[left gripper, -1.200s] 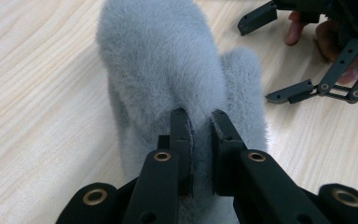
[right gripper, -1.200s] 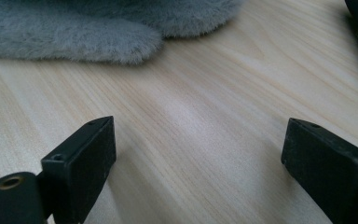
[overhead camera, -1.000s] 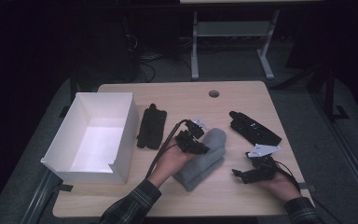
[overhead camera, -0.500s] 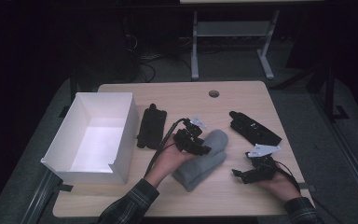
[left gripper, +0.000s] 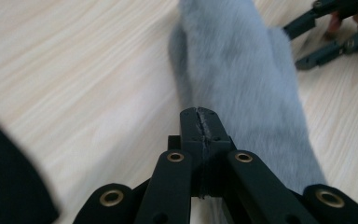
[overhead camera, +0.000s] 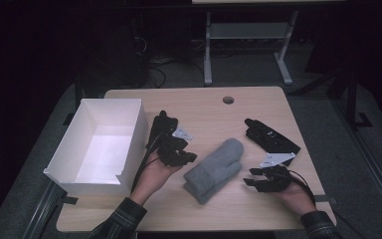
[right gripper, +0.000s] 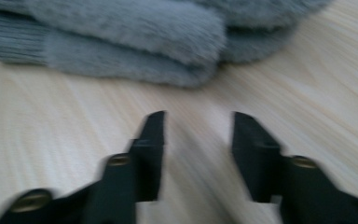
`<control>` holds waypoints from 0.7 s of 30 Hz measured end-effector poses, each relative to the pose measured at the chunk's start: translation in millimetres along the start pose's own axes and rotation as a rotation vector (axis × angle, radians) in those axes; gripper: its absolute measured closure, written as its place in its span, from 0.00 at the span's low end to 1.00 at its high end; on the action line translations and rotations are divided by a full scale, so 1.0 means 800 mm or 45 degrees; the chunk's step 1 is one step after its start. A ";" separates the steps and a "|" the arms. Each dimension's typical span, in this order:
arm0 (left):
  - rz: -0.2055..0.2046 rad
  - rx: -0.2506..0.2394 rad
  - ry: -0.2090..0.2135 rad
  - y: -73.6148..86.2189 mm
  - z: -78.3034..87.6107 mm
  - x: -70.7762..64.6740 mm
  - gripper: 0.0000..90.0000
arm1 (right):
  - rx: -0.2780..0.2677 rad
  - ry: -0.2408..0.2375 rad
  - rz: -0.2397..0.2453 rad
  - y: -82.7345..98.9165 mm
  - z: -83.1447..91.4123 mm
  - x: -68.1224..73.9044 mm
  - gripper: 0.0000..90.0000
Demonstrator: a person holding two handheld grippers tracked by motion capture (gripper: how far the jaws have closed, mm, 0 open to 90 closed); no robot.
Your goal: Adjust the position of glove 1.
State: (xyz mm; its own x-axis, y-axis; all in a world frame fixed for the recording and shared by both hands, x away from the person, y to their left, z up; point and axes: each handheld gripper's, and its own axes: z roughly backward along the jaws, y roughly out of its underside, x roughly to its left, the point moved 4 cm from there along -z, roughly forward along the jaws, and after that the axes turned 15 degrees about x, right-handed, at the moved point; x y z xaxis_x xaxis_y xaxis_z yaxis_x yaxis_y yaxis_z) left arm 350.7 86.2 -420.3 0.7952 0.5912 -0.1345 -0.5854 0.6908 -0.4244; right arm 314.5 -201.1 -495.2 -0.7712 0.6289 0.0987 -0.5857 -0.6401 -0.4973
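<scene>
Grey mittens (overhead camera: pixel 214 170): stacked at table (overhead camera: pixel 199 102) centre, unboxed. White box (overhead camera: pixel 129 129) at nine o'clock, empty. Left gripper (overhead camera: pixel 181 158): clamped together, holding nothing. Right gripper (overhead camera: pixel 251 179): jaws just narrowing, part-open, nothing between.

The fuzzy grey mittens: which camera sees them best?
The high view: the grey mittens lie whole on the table, stacked as a pair. The left gripper view catches one fuzzy stretch lengthwise; the right gripper view shows their stacked edges and a ribbed cuff, blurred.
</scene>
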 end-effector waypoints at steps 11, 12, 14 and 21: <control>0.029 0.014 0.027 0.034 -0.005 0.002 0.99 | -0.005 -0.222 0.149 -0.029 -0.008 0.057 0.99; 0.016 0.025 0.027 0.034 -0.006 0.002 0.99 | -0.009 -0.234 0.175 -0.034 -0.010 0.065 0.99; 0.014 0.032 0.034 0.035 -0.009 0.001 0.99 | -0.016 -0.263 0.213 -0.043 -0.014 0.080 0.99; 0.014 0.047 0.041 0.037 -0.015 0.000 0.99 | -0.003 -0.311 0.294 -0.065 -0.033 0.116 0.99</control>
State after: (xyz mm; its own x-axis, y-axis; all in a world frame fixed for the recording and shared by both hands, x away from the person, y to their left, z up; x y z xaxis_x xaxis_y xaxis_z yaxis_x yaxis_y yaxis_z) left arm 335.4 101.7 -444.1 0.7929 0.5857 -0.1680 -0.5992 0.6995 -0.3895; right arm 280.2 -98.1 -482.9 -0.9205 0.3431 0.1870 -0.3885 -0.7521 -0.5324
